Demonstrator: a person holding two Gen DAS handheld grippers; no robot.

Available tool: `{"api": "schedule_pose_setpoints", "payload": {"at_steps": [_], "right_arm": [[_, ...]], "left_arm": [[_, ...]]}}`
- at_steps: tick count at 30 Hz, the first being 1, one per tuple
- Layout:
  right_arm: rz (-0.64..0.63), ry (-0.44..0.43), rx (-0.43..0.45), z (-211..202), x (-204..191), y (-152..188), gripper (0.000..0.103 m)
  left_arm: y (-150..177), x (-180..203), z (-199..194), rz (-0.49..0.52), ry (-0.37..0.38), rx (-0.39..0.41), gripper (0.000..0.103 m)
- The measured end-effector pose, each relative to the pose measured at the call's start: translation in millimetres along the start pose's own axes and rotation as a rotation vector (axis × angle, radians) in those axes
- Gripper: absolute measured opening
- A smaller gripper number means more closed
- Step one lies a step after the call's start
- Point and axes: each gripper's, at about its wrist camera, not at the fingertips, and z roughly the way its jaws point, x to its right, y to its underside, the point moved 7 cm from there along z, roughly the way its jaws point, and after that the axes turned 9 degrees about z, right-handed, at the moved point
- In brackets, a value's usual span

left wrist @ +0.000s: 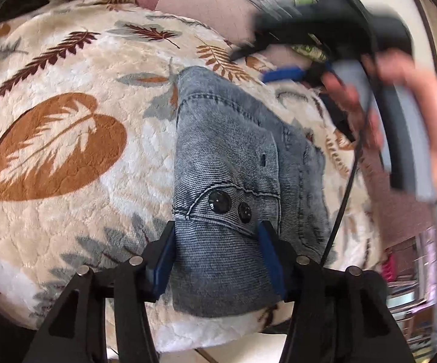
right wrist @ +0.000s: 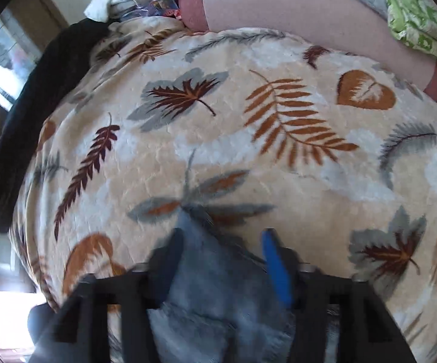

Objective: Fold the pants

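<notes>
The folded denim pants (left wrist: 233,181) are lying on the leaf-print blanket (left wrist: 67,151). The left gripper (left wrist: 216,257) is hovering with its blue pads apart – denim between them, not pinched. The blurred right gripper (right wrist: 221,260) is likewise standing open over the pants' far corner.

One folded pair of jeans (left wrist: 227,163), two buttons (left wrist: 219,201), one leaf-print blanket (left wrist: 67,69), two tools (left wrist: 216,239).

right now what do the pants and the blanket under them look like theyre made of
Pants: faded blue-grey denim, going by the ribbed weave, topstitched seams and two dark glossy buttons.
Blanket: probably plush fleece, matte, with a fuzzy crinkled pile and printed leaves.
</notes>
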Motion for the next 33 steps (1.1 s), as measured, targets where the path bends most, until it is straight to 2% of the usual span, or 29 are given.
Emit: {"api": "schedule_pose_setpoints", "payload": {"at_steps": [2,4,6,8,11,13,14,15,17,18,21,22,23,24,26,27,28,30,32,33], "right_arm": [[0.064,-0.012,0.008,-11,32,10,0.061],[0.129,0.006,0.021,-16,64,18,0.061],[0.233,-0.001,0.036,-24,108,36,0.061],[0.332,0.006,0.018,-20,143,55,0.061],[0.438,-0.092,-0.039,-3,167,82,0.061],[0.442,-0.142,-0.034,3,168,85,0.061],[0.43,-0.149,-0.031,5,166,85,0.057],[0.391,-0.156,-0.019,6,161,82,0.033],[0.319,-0.096,0.022,0,153,78,0.019],[0.267,-0.059,0.047,-6,147,77,0.016],[0.141,0.102,0.121,-19,140,80,0.011],[0.106,0.193,0.102,-7,146,85,0.01],[0.115,0.234,0.076,5,157,90,0.01],[0.158,0.229,0.041,14,166,95,0.012],[0.272,0.084,0.091,1,174,98,0.013],[0.31,0.02,0.114,-11,175,100,0.018],[0.327,-0.004,0.137,-22,176,102,0.023],[0.359,-0.068,0.179,-51,172,111,0.05],[0.401,-0.22,0.161,-74,158,130,0.061],[0.416,-0.263,0.15,-78,154,138,0.061]], "left_arm": [[-7,-3,-14,-0.015,0.014,0.045,0.057],[-18,-5,-30,-0.004,0.008,0.104,0.066],[-26,-7,-31,0.016,-0.006,0.123,0.068],[-28,-11,-19,0.016,-0.036,0.095,0.068],[-15,-11,17,0.054,-0.063,-0.034,0.068],[-8,-10,27,0.079,-0.085,-0.034,0.069],[-9,-8,25,0.102,-0.105,-0.023,0.069],[-10,-8,26,0.108,-0.108,-0.026,0.069],[-11,-11,28,0.104,-0.105,-0.032,0.071],[-10,-13,28,0.1,-0.101,-0.03,0.072],[-7,-12,27,0.102,-0.1,-0.022,0.073],[-7,-12,27,0.107,-0.108,-0.022,0.074],[-6,-11,26,0.109,-0.112,-0.022,0.074],[-6,-11,25,0.112,-0.124,-0.023,0.074],[-8,-9,23,0.121,-0.132,-0.016,0.074],[-11,-8,19,0.121,-0.135,-0.001,0.074],[-12,-7,15,0.127,-0.136,0.012,0.074],[-16,-2,4,0.148,-0.146,0.048,0.074],[-21,1,-5,0.157,-0.141,0.081,0.074],[-22,1,-7,0.16,-0.146,0.09,0.074]]}}
